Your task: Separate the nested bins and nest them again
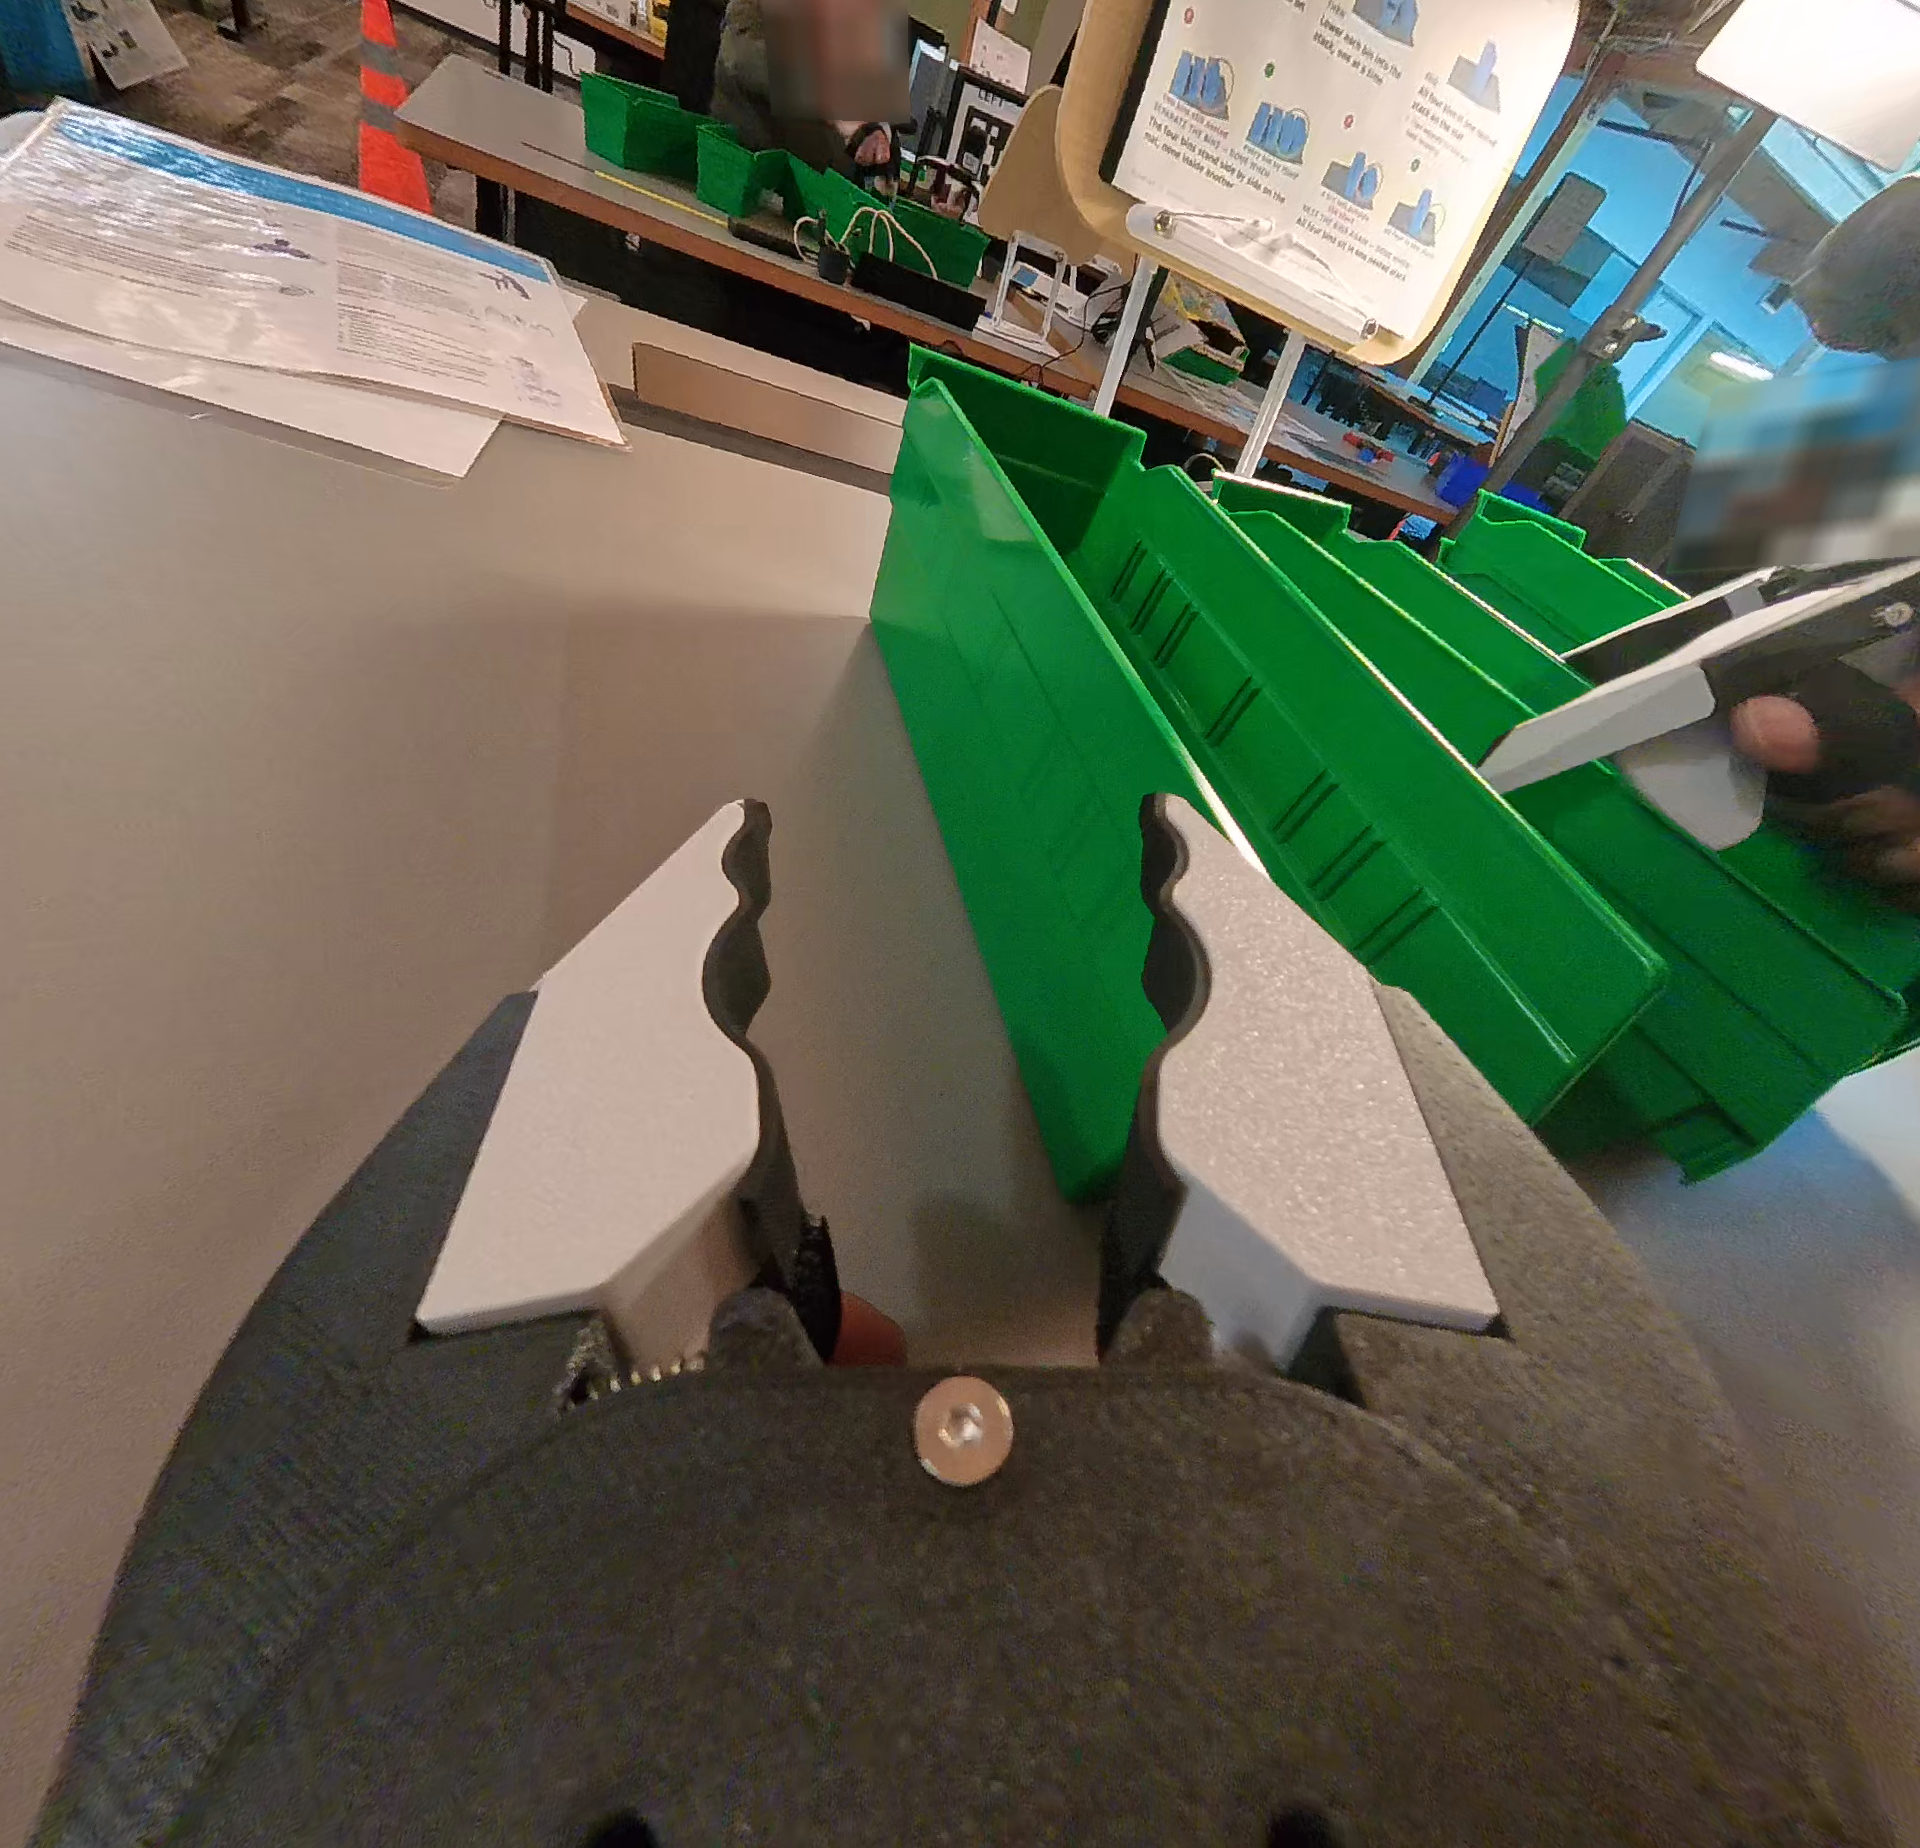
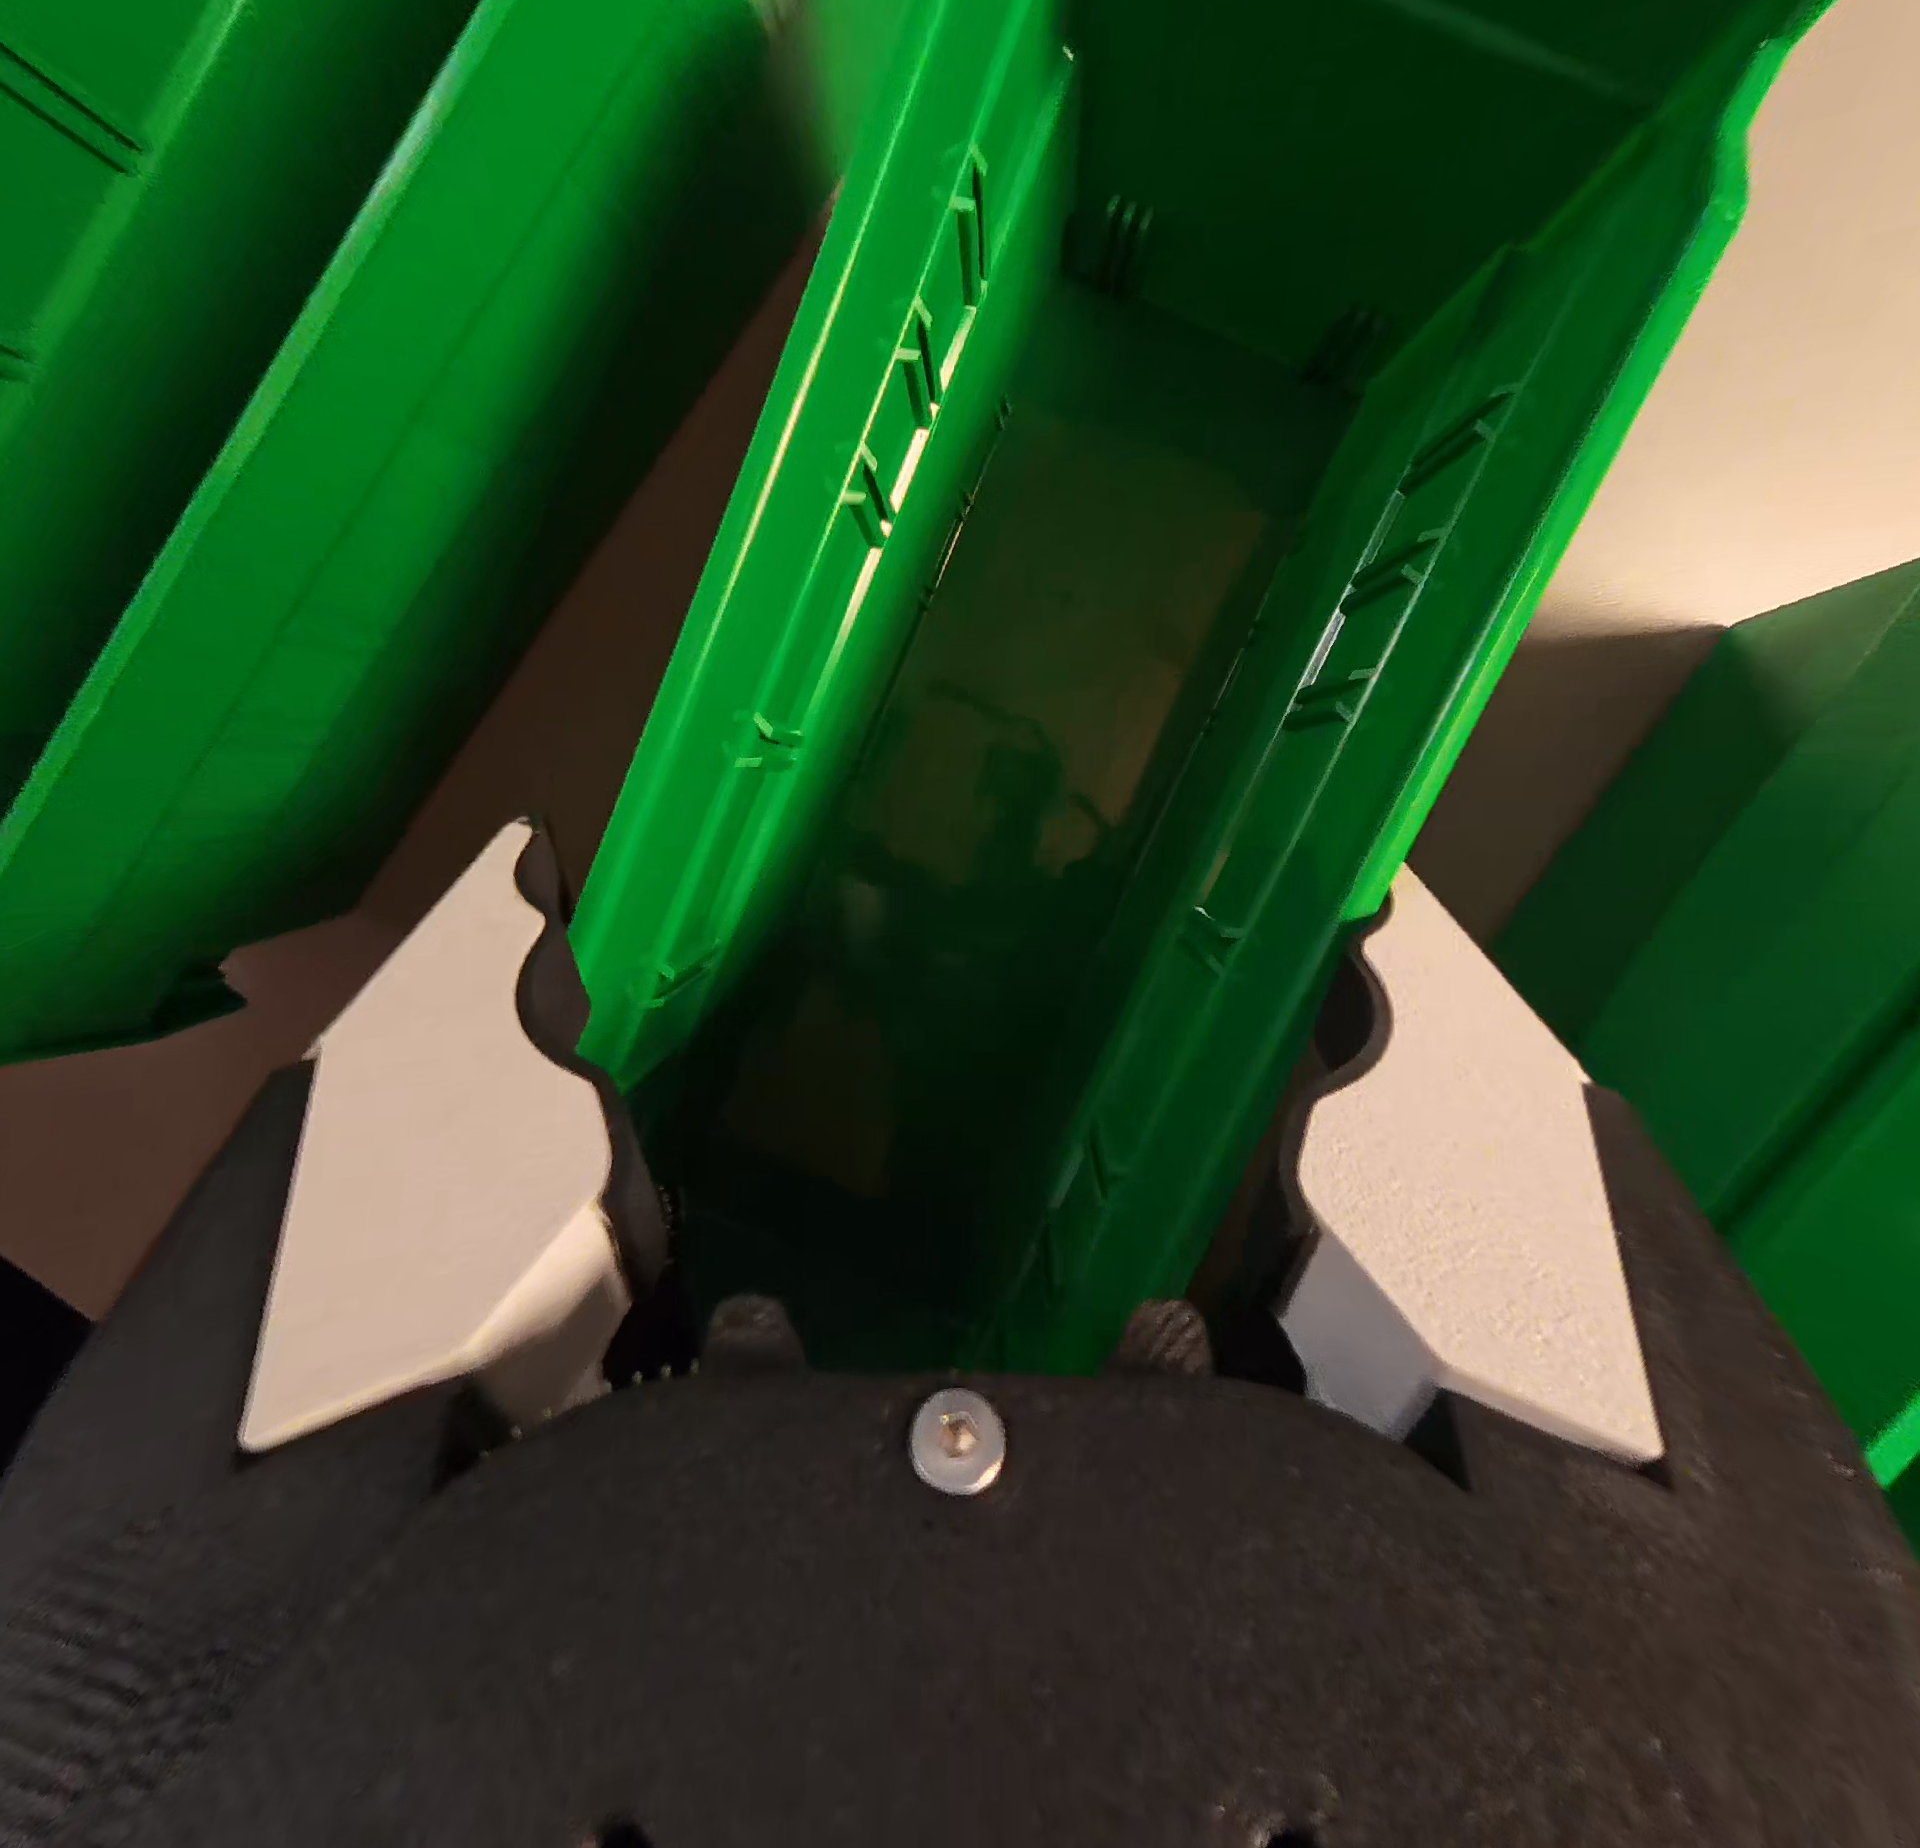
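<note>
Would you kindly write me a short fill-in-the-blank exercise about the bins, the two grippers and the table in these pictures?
1. The bins on the table are all coloured ____.
2. The right gripper has its two fingers on either side of a ____.
3. The left gripper has its fingers apart, with only the ____ between its fingertips.
4. At the table's far left corner lie printed ____.

Missing words: green; bin; table; papers
</note>
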A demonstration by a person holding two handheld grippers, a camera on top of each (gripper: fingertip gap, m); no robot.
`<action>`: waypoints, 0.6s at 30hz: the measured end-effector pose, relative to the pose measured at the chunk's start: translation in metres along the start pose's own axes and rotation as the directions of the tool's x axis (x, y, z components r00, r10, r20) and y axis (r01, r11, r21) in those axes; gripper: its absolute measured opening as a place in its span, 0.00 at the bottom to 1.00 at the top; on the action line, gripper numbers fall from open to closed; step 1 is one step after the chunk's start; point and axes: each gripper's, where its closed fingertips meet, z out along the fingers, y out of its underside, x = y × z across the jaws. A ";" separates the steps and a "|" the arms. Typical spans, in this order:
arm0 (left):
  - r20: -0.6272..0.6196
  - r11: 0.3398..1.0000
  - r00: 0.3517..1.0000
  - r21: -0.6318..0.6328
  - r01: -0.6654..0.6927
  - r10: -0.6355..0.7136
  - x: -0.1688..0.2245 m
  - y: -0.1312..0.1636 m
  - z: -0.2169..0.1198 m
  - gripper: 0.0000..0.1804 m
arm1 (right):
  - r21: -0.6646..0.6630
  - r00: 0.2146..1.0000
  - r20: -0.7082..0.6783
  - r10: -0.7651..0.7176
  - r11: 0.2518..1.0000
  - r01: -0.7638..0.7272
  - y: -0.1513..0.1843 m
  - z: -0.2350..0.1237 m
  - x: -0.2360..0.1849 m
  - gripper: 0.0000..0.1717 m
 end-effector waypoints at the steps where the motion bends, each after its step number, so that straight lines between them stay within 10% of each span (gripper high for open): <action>1: 0.001 1.000 1.000 -0.001 -0.001 0.001 0.000 0.000 0.000 0.40 | -0.002 1.000 0.001 -0.007 1.000 0.007 0.000 0.000 -0.001 0.85; 18: -0.001 1.000 1.000 0.005 0.003 -0.003 0.000 -0.001 0.000 0.39 | 0.027 0.996 0.053 -0.068 0.997 0.067 -0.002 -0.013 -0.011 0.66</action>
